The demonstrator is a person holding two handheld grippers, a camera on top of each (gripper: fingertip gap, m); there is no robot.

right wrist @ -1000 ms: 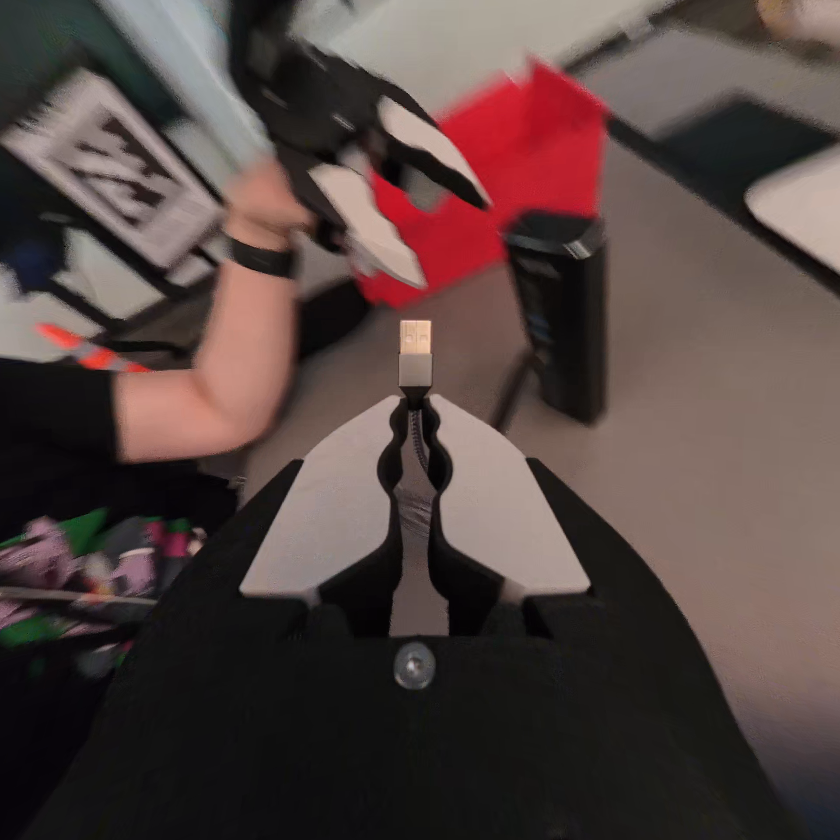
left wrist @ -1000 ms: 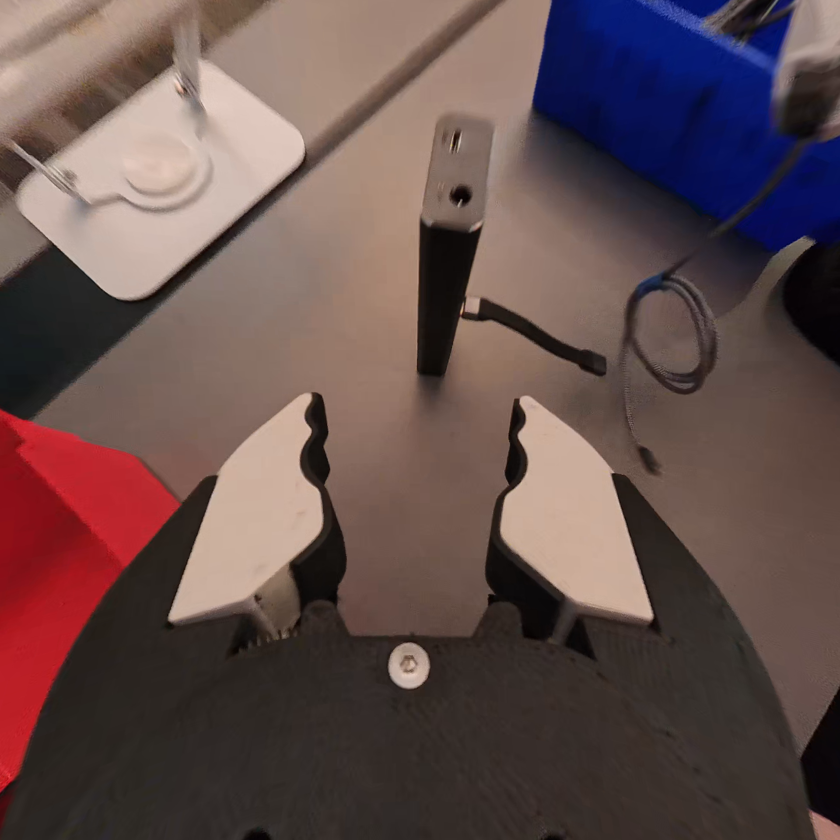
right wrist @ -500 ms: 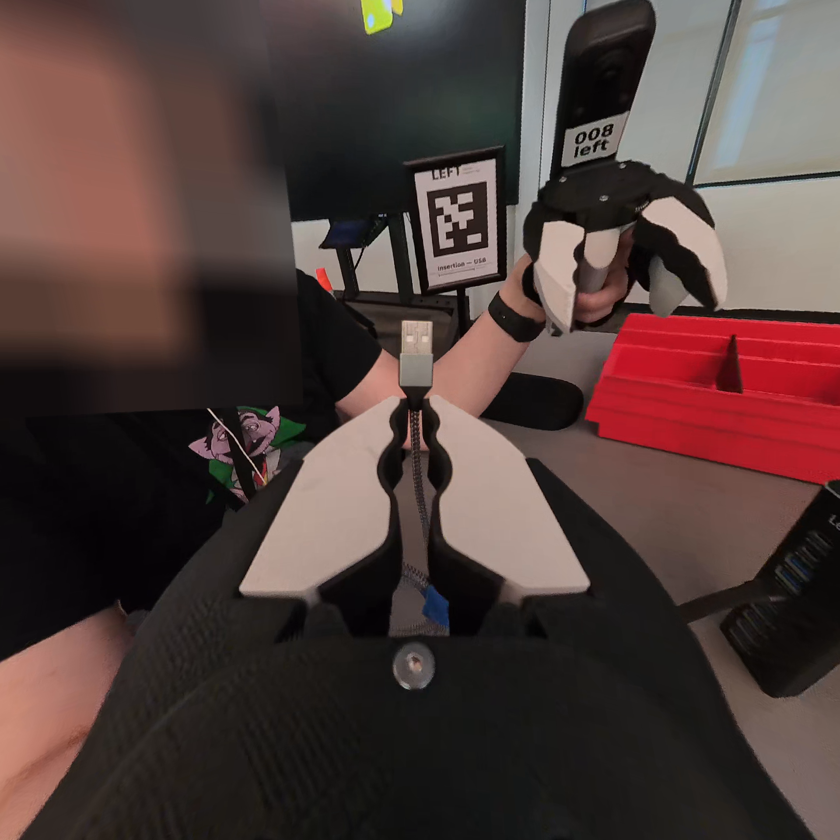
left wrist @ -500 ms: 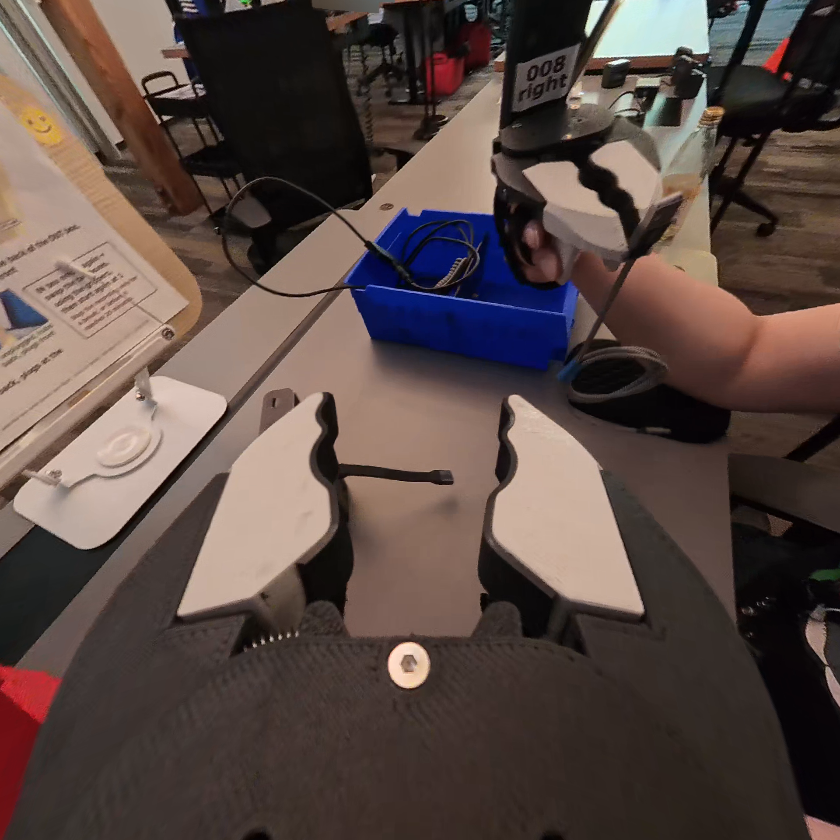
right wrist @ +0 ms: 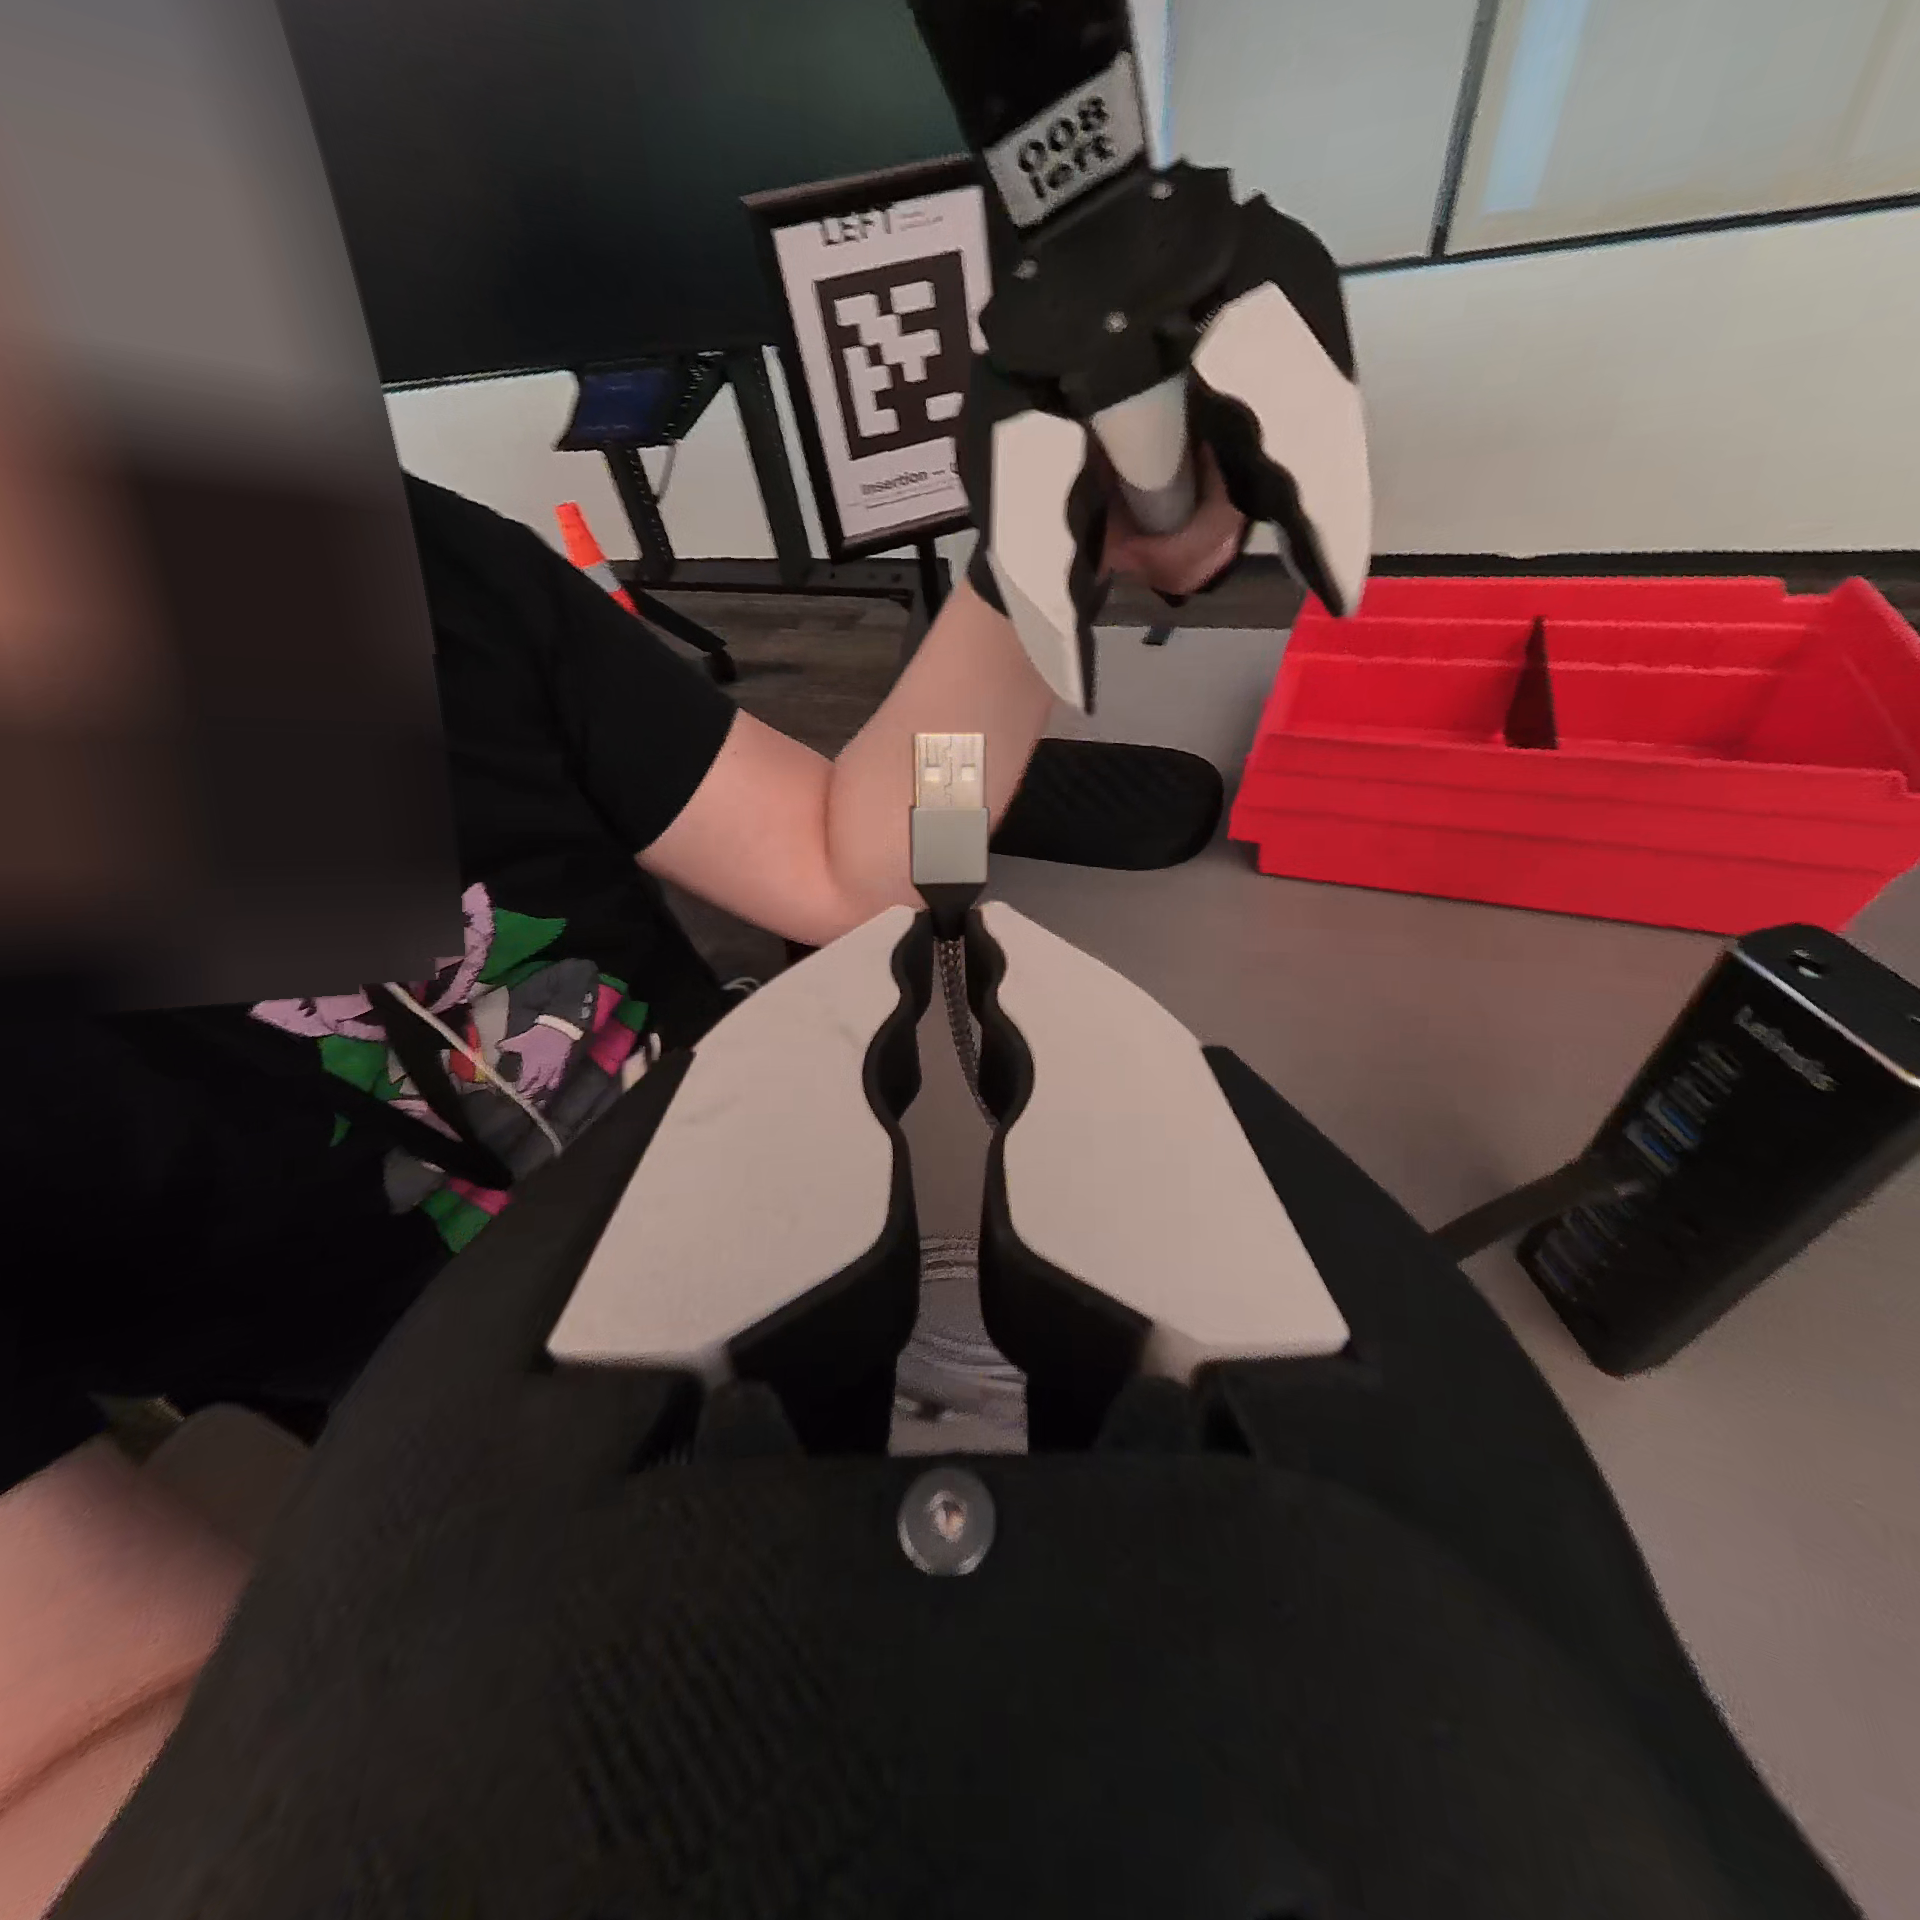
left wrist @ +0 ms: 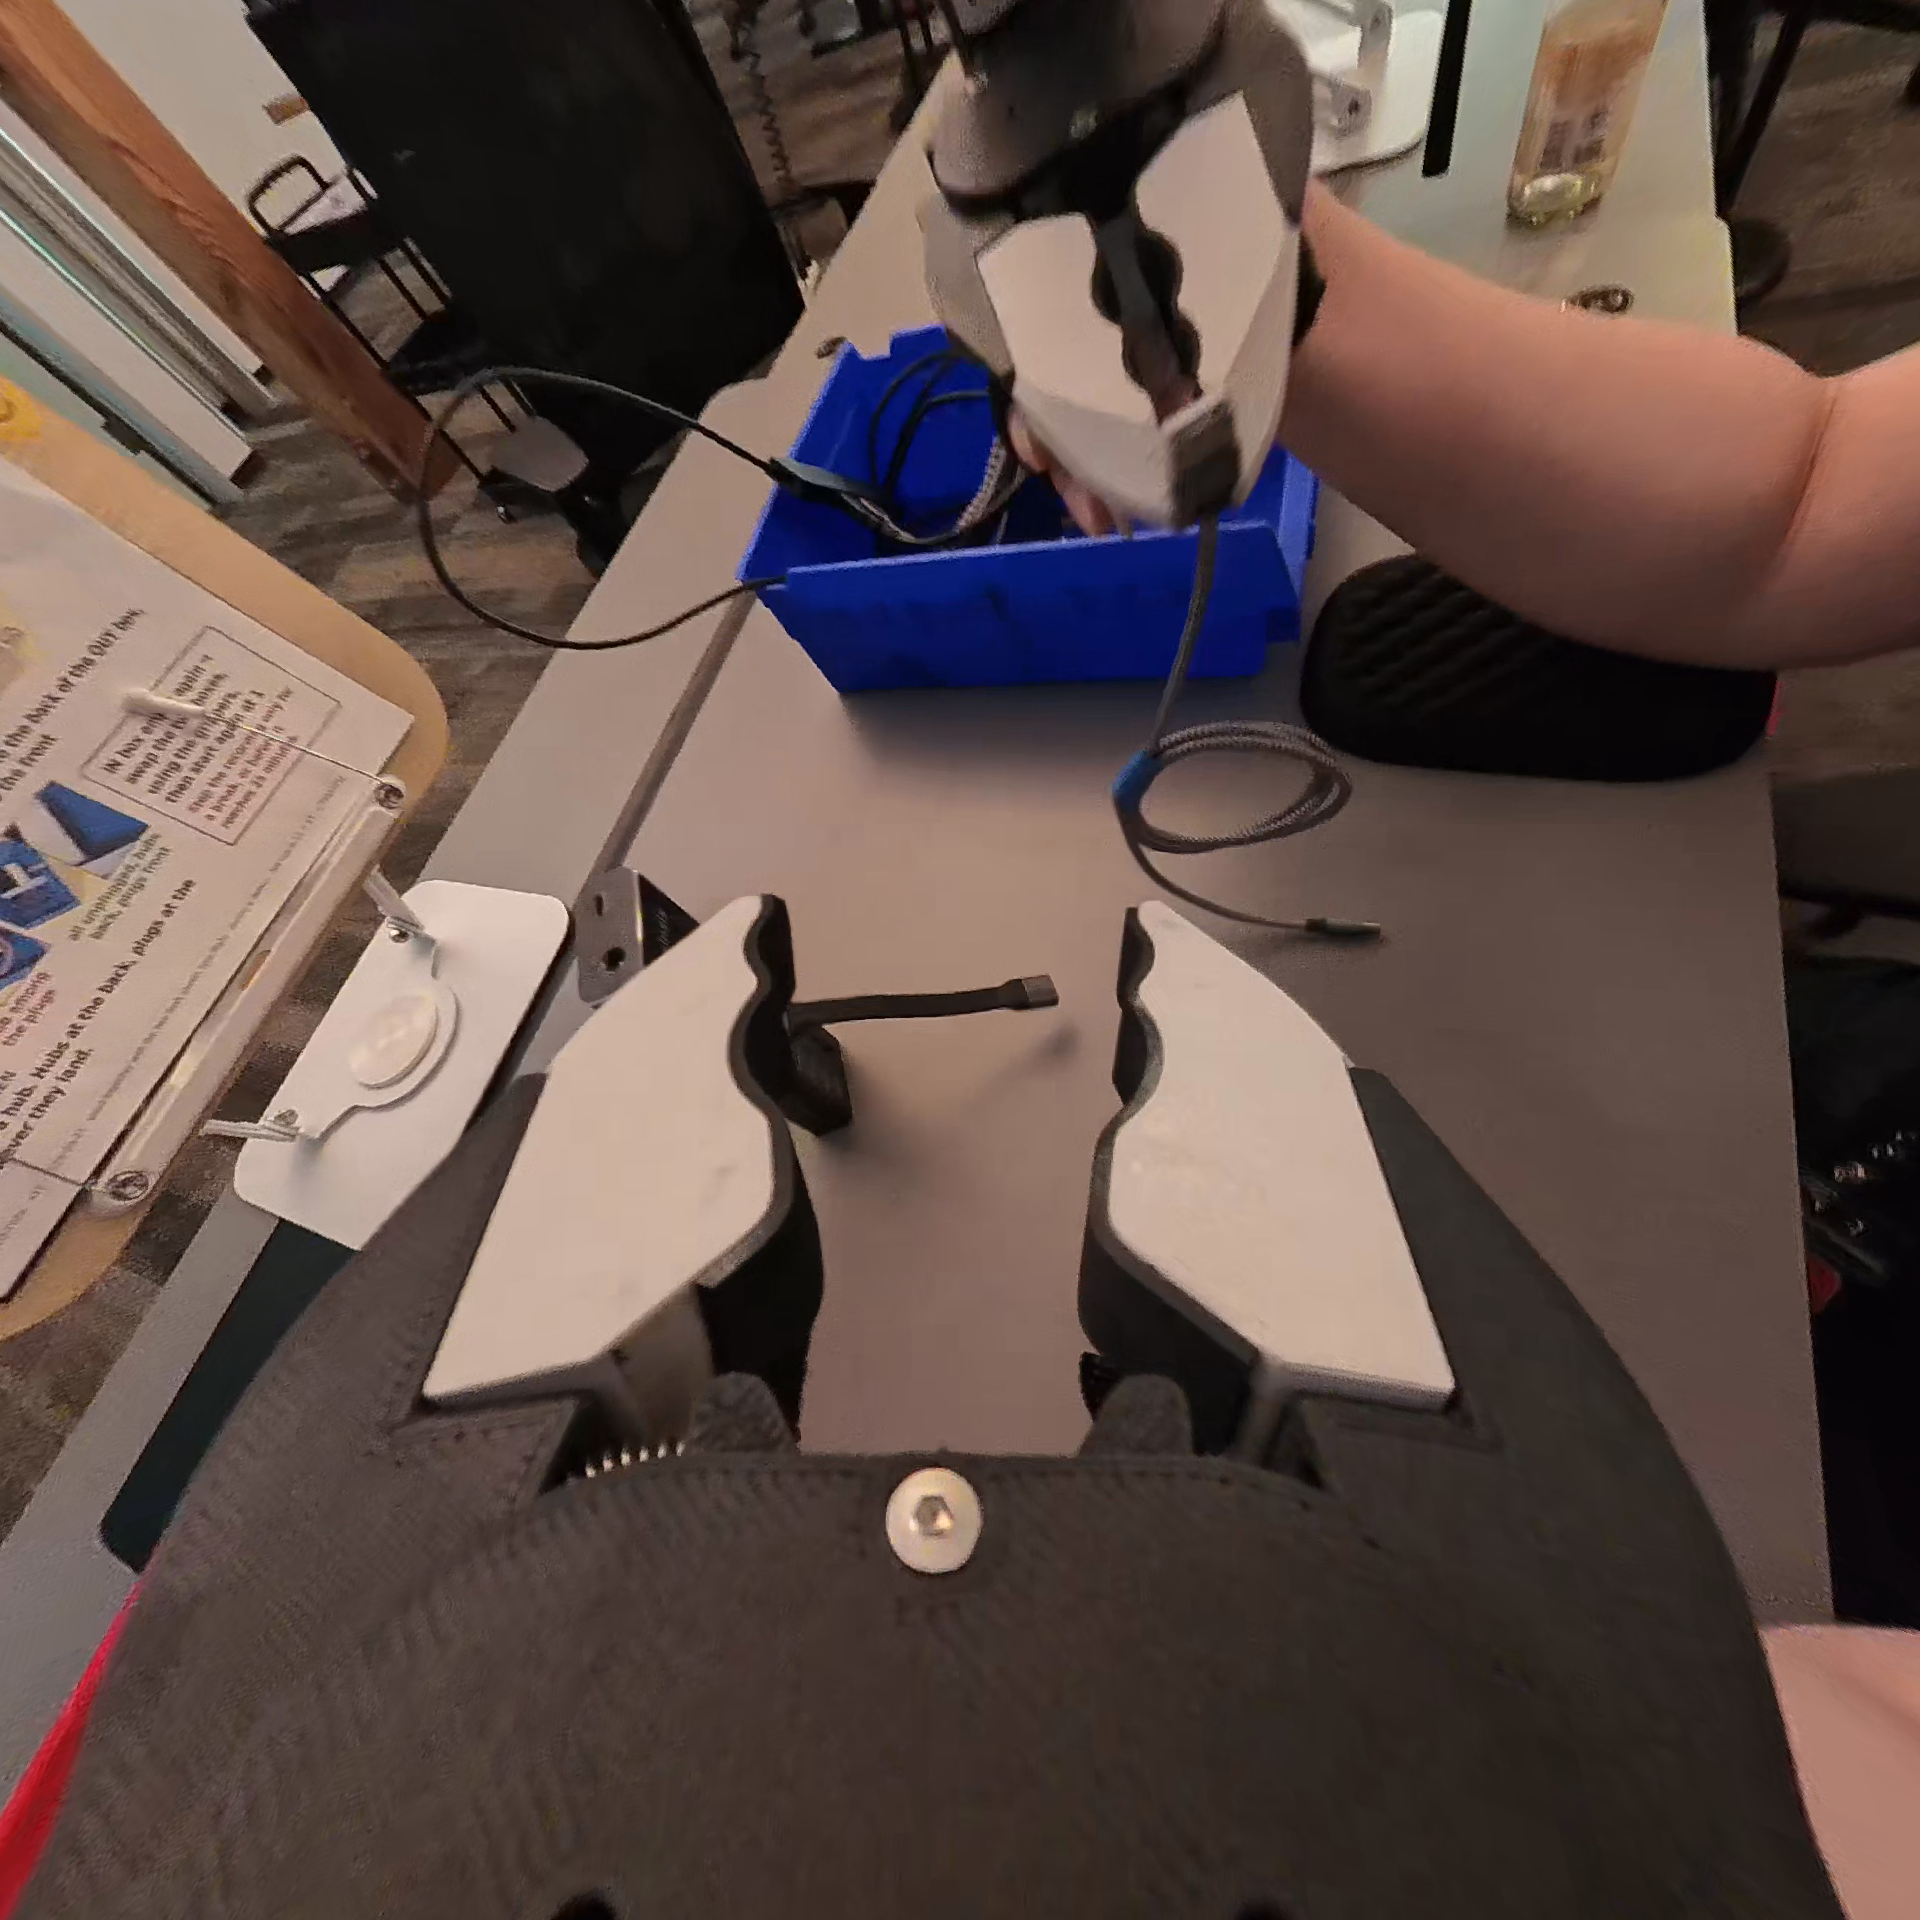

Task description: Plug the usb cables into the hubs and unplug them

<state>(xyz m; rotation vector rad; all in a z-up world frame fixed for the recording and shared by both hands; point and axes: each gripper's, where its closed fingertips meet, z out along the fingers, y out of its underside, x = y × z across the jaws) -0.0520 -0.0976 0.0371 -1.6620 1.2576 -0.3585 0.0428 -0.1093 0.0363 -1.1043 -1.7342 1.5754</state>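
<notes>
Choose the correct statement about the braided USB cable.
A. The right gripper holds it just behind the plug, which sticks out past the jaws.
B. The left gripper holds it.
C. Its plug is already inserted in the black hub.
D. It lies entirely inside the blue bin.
A: the right gripper is shut on the braided USB cable, its metal plug sticking out free; the black hub stands apart.

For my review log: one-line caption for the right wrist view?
Right gripper clamps a braided USB-A cable, plug forward; open left gripper raised beyond, black hub at right.
</notes>
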